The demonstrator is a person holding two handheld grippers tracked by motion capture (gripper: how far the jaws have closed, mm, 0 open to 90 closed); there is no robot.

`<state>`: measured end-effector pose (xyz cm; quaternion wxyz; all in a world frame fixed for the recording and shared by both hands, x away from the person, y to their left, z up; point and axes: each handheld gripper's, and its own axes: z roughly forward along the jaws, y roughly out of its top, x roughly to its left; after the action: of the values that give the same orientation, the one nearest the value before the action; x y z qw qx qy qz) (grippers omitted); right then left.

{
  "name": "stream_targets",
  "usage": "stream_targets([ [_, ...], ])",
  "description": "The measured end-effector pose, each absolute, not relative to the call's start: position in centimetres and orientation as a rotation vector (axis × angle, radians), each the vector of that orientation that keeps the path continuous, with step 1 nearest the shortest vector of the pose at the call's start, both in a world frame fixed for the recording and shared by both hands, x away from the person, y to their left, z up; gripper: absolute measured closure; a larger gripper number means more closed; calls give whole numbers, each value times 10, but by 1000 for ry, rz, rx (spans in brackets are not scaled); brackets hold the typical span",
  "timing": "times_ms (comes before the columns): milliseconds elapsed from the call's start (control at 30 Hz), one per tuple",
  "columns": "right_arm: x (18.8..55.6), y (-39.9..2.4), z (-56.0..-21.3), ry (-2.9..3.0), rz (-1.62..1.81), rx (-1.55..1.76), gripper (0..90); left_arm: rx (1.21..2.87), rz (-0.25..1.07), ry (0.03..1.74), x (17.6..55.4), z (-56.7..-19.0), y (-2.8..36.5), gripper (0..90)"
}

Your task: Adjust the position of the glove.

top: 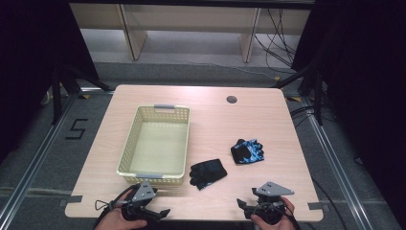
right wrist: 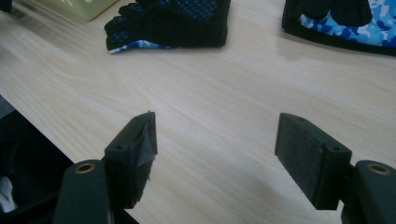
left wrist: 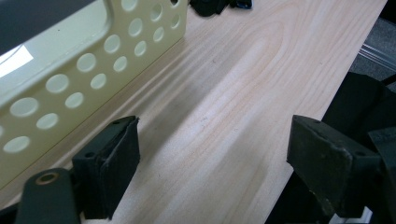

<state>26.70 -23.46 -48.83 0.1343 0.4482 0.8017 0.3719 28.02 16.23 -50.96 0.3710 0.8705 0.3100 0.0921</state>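
Both tools, left tool [top: 158, 212] and right tool [top: 245, 207], are held wide and empty at the tabletop [top: 210, 124] near edge; 2 gloves, black glove [top: 207, 173] and blue glove [top: 247, 151], are laid beside the basket [top: 125, 153], seemingly for collection

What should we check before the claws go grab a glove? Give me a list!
1. Left claw open, nothing in it: ok.
2. Right claw open, nothing in it: ok.
3. Black glove lies flat on the table, free to grab: ok.
4. Blue camouflage glove lies apart from the black one: ok.
5. Basket upright with room inside: ok.
6. Wood between right claw and black glove is bare: ok.
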Motion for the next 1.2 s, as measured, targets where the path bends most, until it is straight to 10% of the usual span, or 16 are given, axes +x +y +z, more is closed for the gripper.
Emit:
stream_targets([
  [1200, 355, -207, -464, 2348, 1132, 1133, 466, 2174, 224, 751, 296, -494, 61, 362],
])
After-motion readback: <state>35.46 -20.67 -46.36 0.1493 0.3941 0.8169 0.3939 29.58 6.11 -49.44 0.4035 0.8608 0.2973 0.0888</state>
